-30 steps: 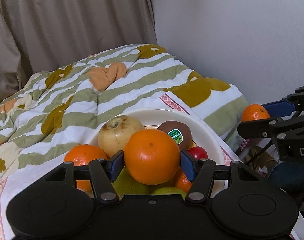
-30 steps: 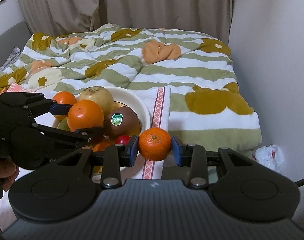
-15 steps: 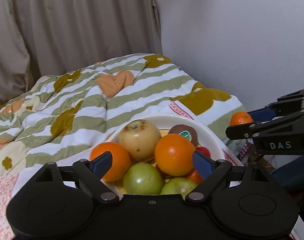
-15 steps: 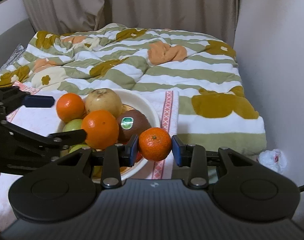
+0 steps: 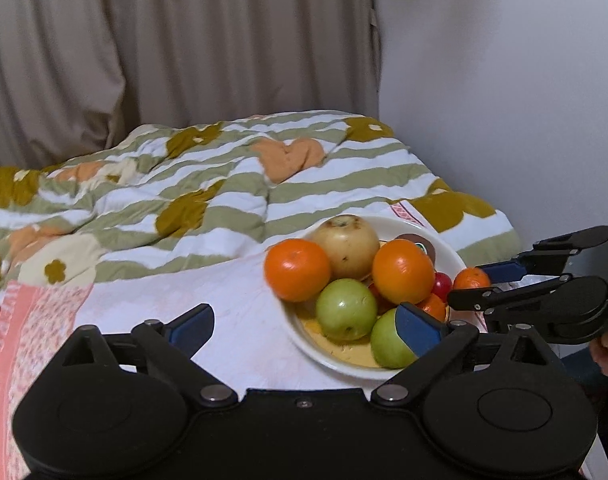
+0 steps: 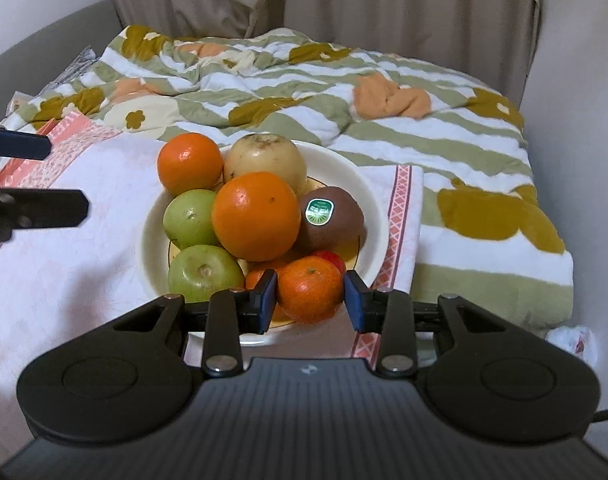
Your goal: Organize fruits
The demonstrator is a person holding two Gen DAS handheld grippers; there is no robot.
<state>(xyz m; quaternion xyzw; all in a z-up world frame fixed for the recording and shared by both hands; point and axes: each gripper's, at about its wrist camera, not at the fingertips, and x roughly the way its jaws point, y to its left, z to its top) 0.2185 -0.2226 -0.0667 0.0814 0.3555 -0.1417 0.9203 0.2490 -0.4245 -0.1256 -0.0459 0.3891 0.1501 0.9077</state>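
A white bowl (image 6: pixel 368 184) on a towel holds two oranges, two green apples, a yellow pear, a kiwi and small red fruit. The large orange (image 6: pixel 256 216) lies on top of the pile. My right gripper (image 6: pixel 310 296) is shut on a small mandarin (image 6: pixel 310 290) and holds it over the bowl's near rim. My left gripper (image 5: pixel 304 326) is open and empty, left of the bowl (image 5: pixel 304 336) above the towel. The right gripper with the mandarin (image 5: pixel 471 278) shows at the right of the left wrist view.
The bowl sits on a white and pink towel (image 6: pixel 84 240) over a striped floral duvet (image 6: pixel 424 120). Curtains (image 6: pixel 344 0) hang behind. A wall (image 5: pixel 504 80) runs along the right. A white plastic bag (image 6: pixel 572 336) lies beside the bed.
My left gripper opened, left the large orange on the pile and drew back to the left. My right gripper carried the mandarin left, from beside the bowl to over its rim.
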